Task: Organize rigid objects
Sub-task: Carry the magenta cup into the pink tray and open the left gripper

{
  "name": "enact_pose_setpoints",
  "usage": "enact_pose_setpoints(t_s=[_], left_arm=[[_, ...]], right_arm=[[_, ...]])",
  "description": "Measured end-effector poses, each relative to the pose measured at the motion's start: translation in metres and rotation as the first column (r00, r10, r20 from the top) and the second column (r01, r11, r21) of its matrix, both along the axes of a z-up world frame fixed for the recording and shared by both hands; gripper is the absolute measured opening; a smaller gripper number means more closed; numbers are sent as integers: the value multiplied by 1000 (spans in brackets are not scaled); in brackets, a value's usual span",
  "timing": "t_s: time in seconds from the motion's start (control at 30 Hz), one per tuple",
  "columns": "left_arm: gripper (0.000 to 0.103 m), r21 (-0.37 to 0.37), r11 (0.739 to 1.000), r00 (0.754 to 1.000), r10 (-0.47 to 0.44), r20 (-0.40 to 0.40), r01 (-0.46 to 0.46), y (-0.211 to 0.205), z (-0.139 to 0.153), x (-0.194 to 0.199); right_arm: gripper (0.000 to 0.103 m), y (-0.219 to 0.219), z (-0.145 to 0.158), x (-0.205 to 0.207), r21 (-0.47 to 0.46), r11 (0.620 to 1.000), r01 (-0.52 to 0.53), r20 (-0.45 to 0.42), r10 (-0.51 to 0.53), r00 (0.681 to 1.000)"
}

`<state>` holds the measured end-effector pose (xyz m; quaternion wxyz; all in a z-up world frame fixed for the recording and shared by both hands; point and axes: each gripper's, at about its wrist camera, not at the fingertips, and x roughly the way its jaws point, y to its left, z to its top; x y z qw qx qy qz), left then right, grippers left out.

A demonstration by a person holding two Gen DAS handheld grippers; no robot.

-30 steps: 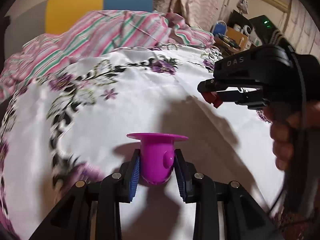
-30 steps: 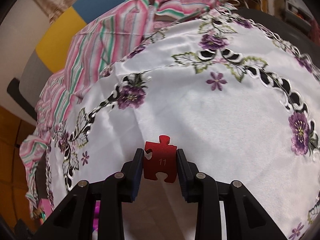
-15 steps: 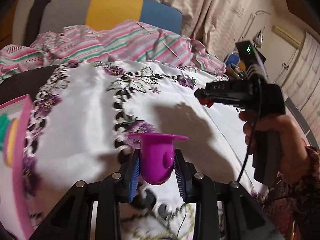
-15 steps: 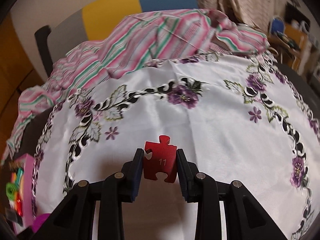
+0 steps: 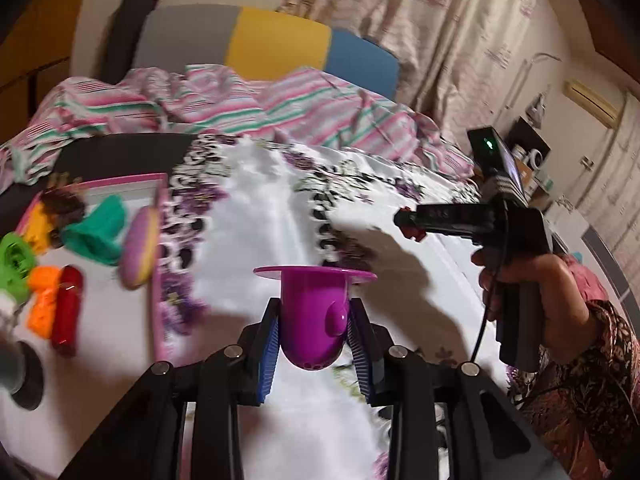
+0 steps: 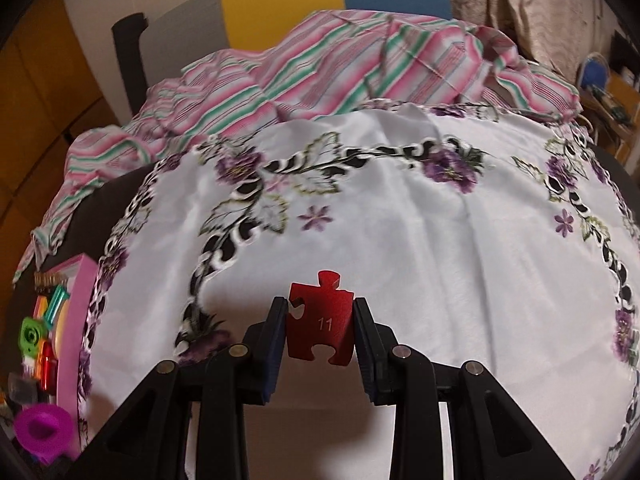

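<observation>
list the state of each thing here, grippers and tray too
left gripper: shut on the purple cup
purple cup: held above the cloth, rim up
right gripper: shut on the red puzzle piece
red puzzle piece: held upright, its 11 facing the camera
pink tray: holding small toys, at the cloth's left edge
floral cloth: spread flat
striped cloth: crumpled behind it

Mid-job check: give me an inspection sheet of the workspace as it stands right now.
Surface: white floral cloth, mostly bare.
Job's things: purple cup and red puzzle piece, both held; pink tray at left holds colourful toys.
Clutter: striped fabric bunched at far edge.
Grippers: left gripper shut on cup; right gripper shut on piece.
Cables: black cable hangs from right gripper.
Surroundings: multicoloured chair, curtains.
</observation>
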<state>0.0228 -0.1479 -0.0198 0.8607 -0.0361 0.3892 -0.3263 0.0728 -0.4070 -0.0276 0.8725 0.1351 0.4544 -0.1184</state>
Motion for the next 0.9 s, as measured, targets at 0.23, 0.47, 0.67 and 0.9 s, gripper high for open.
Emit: enact_pose_setpoints(t_s=[0.23, 0.47, 0.67, 0.9], left_arm=[[32, -9, 995, 995, 98, 2, -98, 50, 0, -3], [32, 12, 980, 980, 199, -7, -199, 94, -7, 5], [32, 56, 971, 969, 237, -65, -233, 107, -22, 24], [32, 79, 966, 964, 252, -85, -246, 99, -30, 46]], right_arm=[[33, 27, -1, -1, 0, 999, -50, -1, 50, 999], [33, 49, -3, -2, -10, 996, -90, -6, 90, 996], [33, 54, -6, -3, -16, 996, -89, -20, 89, 996], [32, 53, -10, -3, -34, 996, -80, -29, 79, 996]])
